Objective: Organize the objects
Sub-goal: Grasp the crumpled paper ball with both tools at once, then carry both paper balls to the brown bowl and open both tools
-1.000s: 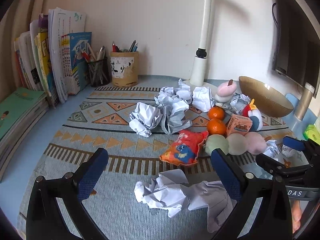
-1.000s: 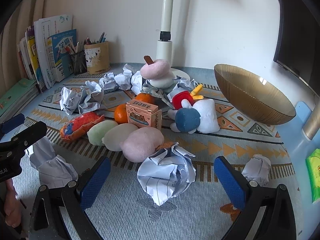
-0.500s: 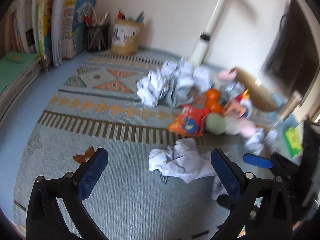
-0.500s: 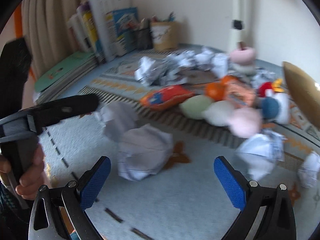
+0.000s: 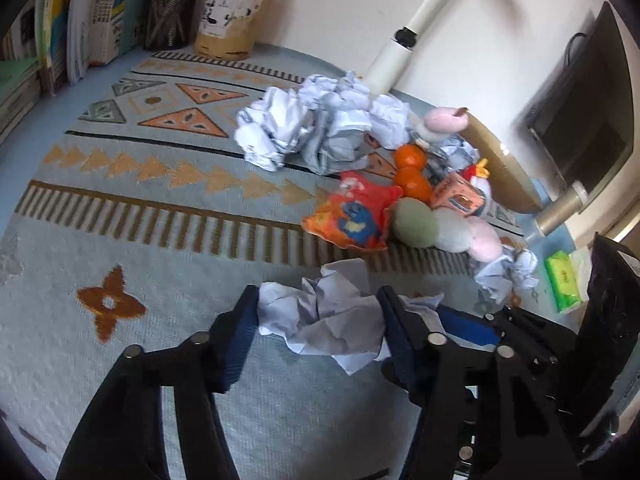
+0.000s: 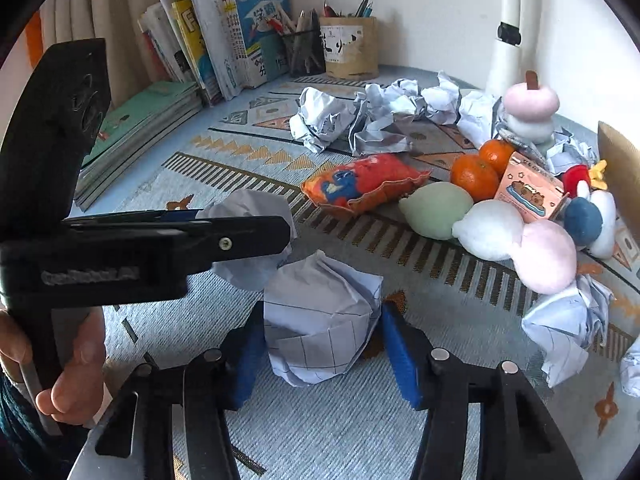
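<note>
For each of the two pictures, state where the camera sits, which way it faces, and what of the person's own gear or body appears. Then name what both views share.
Left wrist: on the left gripper, facing down and forward along its fingers, shut on a crumpled paper ball; the right gripper's arm shows lower right.
Right wrist: on the right gripper, facing down and forward, shut on a folded paper ball; the left gripper and the hand holding it show at left.
Shared: the red snack bag, oranges, patterned mat.

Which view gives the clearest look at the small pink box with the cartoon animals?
The right wrist view: the pink box shows its printed face sharply, beside the oranges. In the left wrist view the same box is smaller, softer and wedged among the toys, so its print is harder to read.
</note>
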Demonstrator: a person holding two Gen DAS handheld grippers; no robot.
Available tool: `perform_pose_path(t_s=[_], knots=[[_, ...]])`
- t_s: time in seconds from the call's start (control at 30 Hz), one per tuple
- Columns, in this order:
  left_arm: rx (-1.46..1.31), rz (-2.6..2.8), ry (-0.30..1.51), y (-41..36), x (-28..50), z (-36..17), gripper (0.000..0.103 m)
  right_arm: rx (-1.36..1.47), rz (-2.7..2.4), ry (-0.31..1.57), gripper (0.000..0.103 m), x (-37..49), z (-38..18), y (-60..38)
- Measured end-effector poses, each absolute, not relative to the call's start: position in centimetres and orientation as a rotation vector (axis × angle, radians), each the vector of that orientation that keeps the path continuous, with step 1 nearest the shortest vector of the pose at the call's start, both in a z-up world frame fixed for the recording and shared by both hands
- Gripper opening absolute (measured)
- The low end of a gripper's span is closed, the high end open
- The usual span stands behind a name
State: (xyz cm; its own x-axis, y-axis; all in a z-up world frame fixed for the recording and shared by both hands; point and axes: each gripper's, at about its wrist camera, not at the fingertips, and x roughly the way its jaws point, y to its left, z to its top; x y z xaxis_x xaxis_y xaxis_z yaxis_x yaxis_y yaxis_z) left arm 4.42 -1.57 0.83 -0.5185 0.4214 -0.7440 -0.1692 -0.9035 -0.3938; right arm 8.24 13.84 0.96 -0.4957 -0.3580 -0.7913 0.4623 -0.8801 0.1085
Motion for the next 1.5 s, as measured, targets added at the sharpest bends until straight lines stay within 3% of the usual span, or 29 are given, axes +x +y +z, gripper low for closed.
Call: perform_pose_path(t_s=[0.37,0.77,0.97,1.13,1.33,1.4,1.43,1.5], knots=[[-1.242,2.491,-0.310,1.7,6.2,3.2,0.055,1.176,-2.396,0.004,0.053,9.5,2.1,19.1],[-1.035,2.509,-0.106,14.7,0.1,12.1,0.056,1.005,-2.797,-0.026,0.053,8.8,11.4,33.4],[-0.899,2.566,0.001,23.4,-4.6,13.9,0.056,0.953,-3.060,-0.289,0.054,3.8,15.7,43.6],[-0.922,2.576,0.032,28.3,-9.5,12.0,0.056,1.099,-3.013,-0.554,0.054,-1.7,13.3,49.1],[-0.934,2.517,0.036,31.1,-11.3,10.0,0.056,1.147,-3.018,-0.634,0.054,-4.6,10.7,50.4],[-0.939,2.507,0.042,31.7,-11.6,9.5,0.058,1.152,-3.010,-0.653,0.059,-4.9,10.2,50.7],[-0.937,2.488,0.031,31.9,-11.7,9.3,0.063,1.149,-3.003,-0.662,0.060,-4.7,9.8,50.8],[-0.928,2.479,0.021,32.1,-11.7,9.1,0.078,1.136,-3.002,-0.679,0.080,-4.7,9.5,51.6]])
